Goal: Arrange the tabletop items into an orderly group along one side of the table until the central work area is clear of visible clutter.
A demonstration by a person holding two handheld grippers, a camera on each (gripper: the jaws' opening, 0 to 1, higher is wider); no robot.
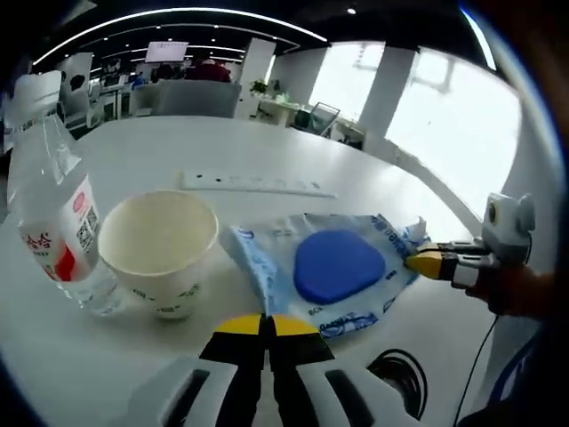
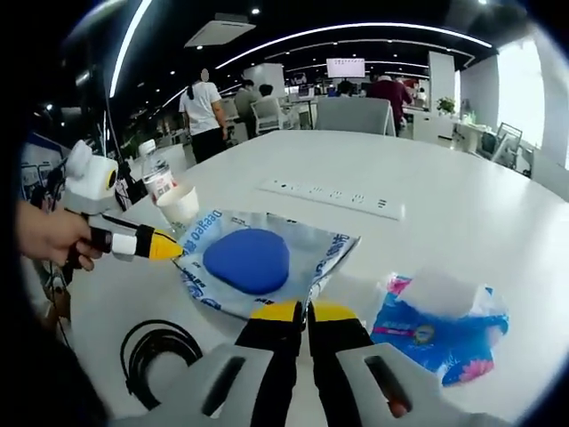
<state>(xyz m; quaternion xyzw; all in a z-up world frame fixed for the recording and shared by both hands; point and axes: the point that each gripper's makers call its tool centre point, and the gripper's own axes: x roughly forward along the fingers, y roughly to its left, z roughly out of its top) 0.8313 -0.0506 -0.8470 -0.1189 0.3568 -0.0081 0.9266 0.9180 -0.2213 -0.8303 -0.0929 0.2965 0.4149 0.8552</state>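
While 2 hand-held grippers meet over a white table (image 1: 293, 165), a clear packet (image 1: 324, 267) with a blue pad inside lies flat between them near the table's edge. Seen from the left gripper view, the left gripper (image 1: 264, 326) has its yellow-tipped jaws pressed together with nothing between them, hovering just short of the packet's near edge. Beside the packet stands a white paper cup (image 1: 160, 249), upright and open at the top, and next to the cup a clear plastic water bottle (image 1: 58, 222) with a red and white label. A long white power strip (image 1: 258, 184) lies farther back on the table, well apart from the cup. A black cable coil (image 1: 400, 378) sits near the left gripper's body.

Across the packet, the right gripper (image 1: 425, 263) comes in from the side, its yellow tips touching the packet's far edge; from the right gripper view, the right gripper (image 2: 307, 312) shows its jaws closed on the packet's (image 2: 258, 262) crinkled edge. That same view catches the left gripper (image 2: 164, 245) held by a hand (image 2: 49, 236), its tip at the packet's opposite edge. Just beside the right gripper's jaws rests a blue and pink tissue pack (image 2: 440, 325) with a white sheet sticking out. Behind the packet stand the cup (image 2: 180, 205) and bottle (image 2: 157, 178), and the power strip (image 2: 333, 196) lies across the table's middle. Office desks and people fill the background.
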